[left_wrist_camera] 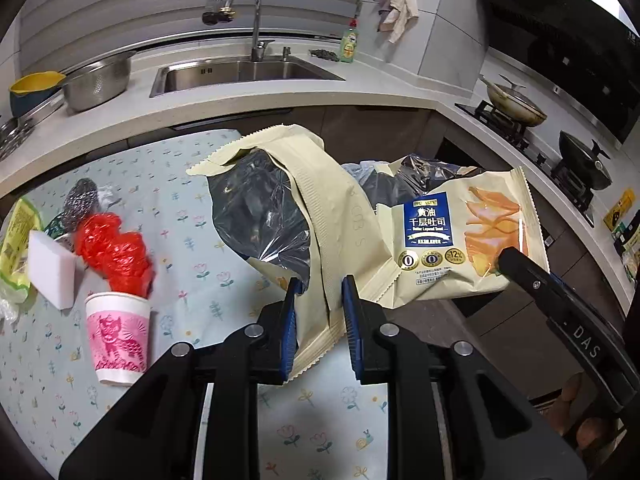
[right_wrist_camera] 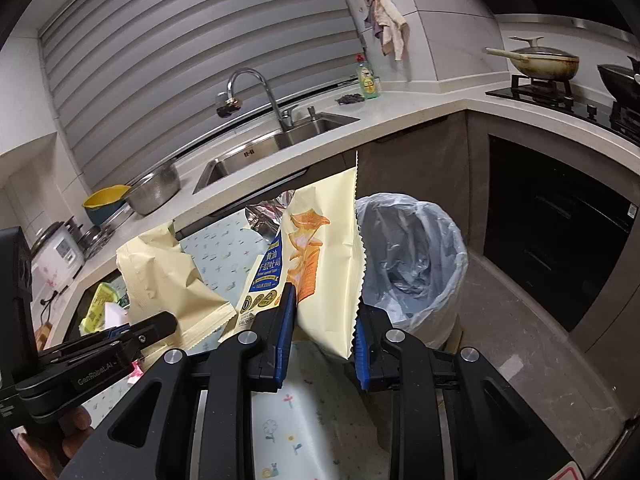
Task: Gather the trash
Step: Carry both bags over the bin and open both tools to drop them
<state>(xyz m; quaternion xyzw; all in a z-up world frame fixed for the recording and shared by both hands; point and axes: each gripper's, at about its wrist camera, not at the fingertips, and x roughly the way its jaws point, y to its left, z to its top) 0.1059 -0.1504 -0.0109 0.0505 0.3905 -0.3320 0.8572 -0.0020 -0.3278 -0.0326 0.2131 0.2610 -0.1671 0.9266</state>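
My left gripper (left_wrist_camera: 319, 312) is shut on a torn cream snack bag (left_wrist_camera: 320, 216) with a foil inside, held above the flowered table. My right gripper (right_wrist_camera: 325, 326) is shut on a second cream toast wrapper (right_wrist_camera: 320, 264) with a blue label, held up beside the bin (right_wrist_camera: 412, 264), which has a clear liner. That wrapper (left_wrist_camera: 452, 236) and a finger of the right gripper (left_wrist_camera: 532, 276) also show in the left wrist view. The left gripper (right_wrist_camera: 160, 326) and its bag (right_wrist_camera: 168, 280) show in the right wrist view.
On the flowered tablecloth (left_wrist_camera: 192, 240) lie a pink paper cup (left_wrist_camera: 118, 336), crumpled red plastic (left_wrist_camera: 114, 252), a white sponge (left_wrist_camera: 50, 268), a steel scourer (left_wrist_camera: 80, 204) and a yellow-green wrapper (left_wrist_camera: 16, 244). Behind are the sink (left_wrist_camera: 240, 74), a colander (left_wrist_camera: 98, 80) and a stove with pans (left_wrist_camera: 516, 104).
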